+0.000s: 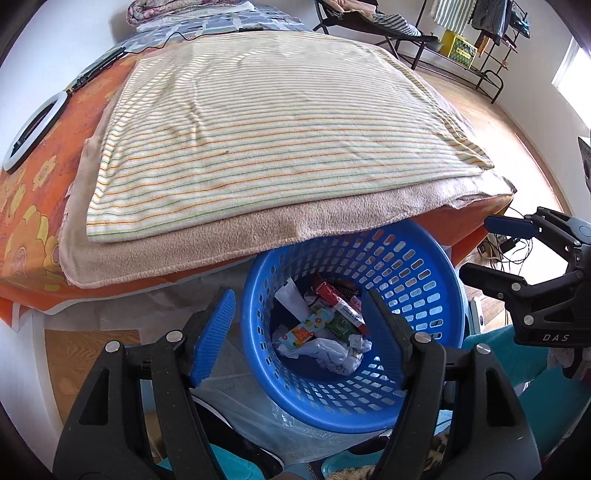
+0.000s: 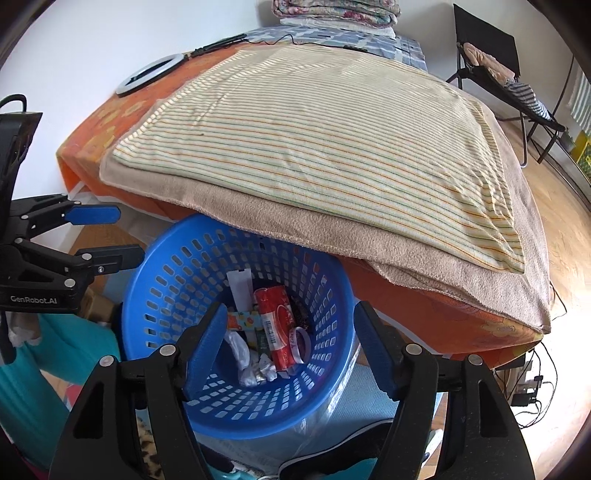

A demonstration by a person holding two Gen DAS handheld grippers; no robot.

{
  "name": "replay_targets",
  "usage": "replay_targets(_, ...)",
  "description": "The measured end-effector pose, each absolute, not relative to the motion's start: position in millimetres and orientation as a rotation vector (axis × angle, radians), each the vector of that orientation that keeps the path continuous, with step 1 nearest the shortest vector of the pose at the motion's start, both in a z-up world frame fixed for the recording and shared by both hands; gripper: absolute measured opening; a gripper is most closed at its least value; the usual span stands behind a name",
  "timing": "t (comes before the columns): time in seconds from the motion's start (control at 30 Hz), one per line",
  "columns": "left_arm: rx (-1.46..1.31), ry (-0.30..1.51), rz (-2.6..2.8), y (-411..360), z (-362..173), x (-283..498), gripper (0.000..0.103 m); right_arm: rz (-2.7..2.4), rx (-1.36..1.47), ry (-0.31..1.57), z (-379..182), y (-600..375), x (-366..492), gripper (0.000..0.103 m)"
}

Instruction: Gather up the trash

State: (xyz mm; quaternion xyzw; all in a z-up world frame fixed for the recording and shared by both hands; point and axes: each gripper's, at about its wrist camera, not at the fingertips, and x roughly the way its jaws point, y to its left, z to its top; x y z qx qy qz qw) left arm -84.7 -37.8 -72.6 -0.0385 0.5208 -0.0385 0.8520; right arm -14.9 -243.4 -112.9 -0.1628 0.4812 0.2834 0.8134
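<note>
Both hand-held grippers, left (image 1: 299, 328) and right (image 2: 290, 343), are hanging wide and empty over the basket (image 2: 155, 266); trash (image 2: 275, 325) is lying inside, bed (image 2: 325, 147) at 12 o'clock.

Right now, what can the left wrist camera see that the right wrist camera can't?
Only the left wrist view shows the yellow crate by the metal rack, and the right tool at its right edge. Only the right wrist view shows the left tool at its left edge and the folded quilts at the bed's far end. Both show the blue basket holding wrappers and crumpled paper, the striped towel, and the ring light.
</note>
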Motion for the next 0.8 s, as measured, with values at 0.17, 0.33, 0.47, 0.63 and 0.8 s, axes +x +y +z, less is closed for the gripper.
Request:
replay_targets(0.17, -0.088, 1.043, -0.068, -31.5, -50.5, -73.9, 0.074, 0.581, -0.359, 1.002, -100.7, -239.7, -8.4, 0.074)
replay_targets(0.33, -0.073, 0.990, -0.055, -26.6, -26.5, -60.2, 0.075, 0.580, -0.342, 0.974, -82.7, -237.4, 1.8, 0.074)
replay_targets(0.47, -0.050, 0.931, -0.038, -24.3, -4.1, -46.4, 0.078, 0.574, -0.318, 0.934, -63.8, -237.2, 15.7, 0.074)
replay_targets(0.63, -0.050, 0.865, -0.027, -19.3, 19.0, -28.2, 0.084, 0.563, -0.264, 0.885, -39.9, -238.7, 40.0, 0.074)
replay_targets(0.8, -0.075, 0.820, -0.008, -10.2, 33.3, -10.3, 0.084, 0.565, -0.235, 0.843, -22.8, -234.1, 63.1, 0.074)
